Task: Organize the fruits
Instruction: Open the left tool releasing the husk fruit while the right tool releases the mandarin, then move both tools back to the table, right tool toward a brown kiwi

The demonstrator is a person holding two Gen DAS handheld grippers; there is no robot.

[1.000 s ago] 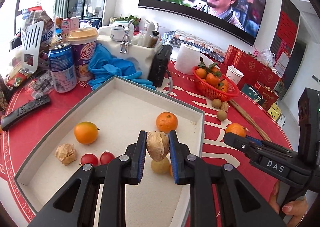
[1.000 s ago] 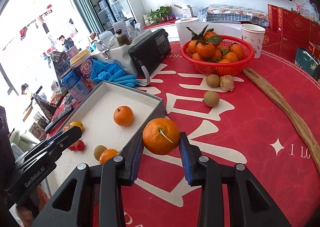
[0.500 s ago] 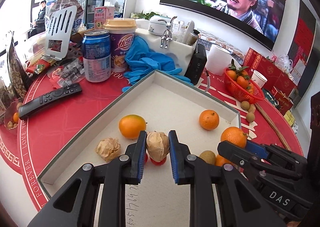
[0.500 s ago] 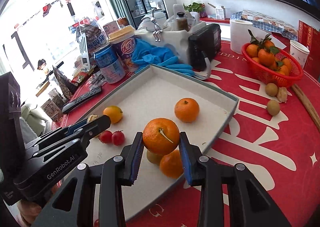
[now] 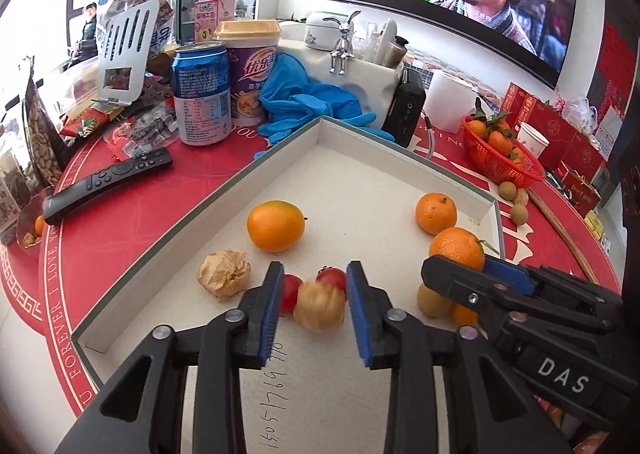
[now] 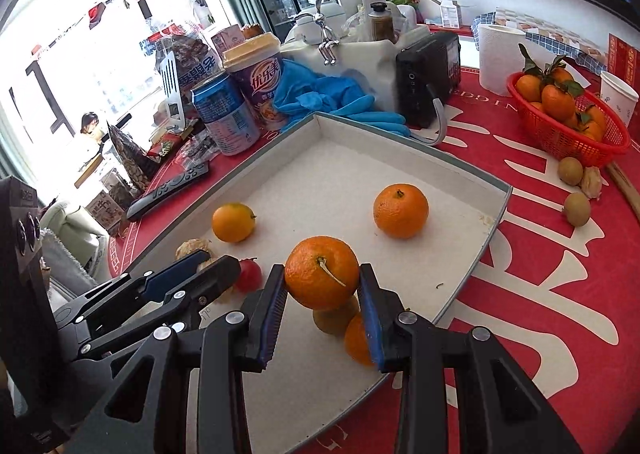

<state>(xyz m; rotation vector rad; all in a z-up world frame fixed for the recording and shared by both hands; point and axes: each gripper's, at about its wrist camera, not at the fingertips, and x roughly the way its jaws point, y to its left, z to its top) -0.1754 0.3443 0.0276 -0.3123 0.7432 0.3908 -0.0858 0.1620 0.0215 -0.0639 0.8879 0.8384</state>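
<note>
My left gripper [image 5: 314, 308] is open above the white tray [image 5: 208, 214]. A papery husked fruit [image 5: 319, 306] sits blurred between its jaws, free of both pads, beside two cherry tomatoes [image 5: 332, 279]. Another husked fruit [image 5: 223, 274] and two oranges [image 5: 275, 226] lie in the tray. My right gripper [image 6: 324, 304] is shut on a stemmed orange [image 6: 321, 272], held over the tray above a brown fruit [image 6: 334, 316] and a small orange [image 6: 357, 340]. The right gripper also shows in the left wrist view [image 5: 452, 274].
A red basket of tangerines [image 6: 568, 126] stands at the right with loose brown fruits [image 6: 576, 208] beside it. A blue can [image 5: 201, 94], purple cup [image 5: 250, 70], blue gloves [image 5: 308, 102], black radio [image 6: 428, 78] and remote [image 5: 108, 184] crowd the tray's far and left sides.
My left gripper opened and let go of the husked fruit, which is dropping into the tray. My right gripper moved further over the tray with the orange still held.
</note>
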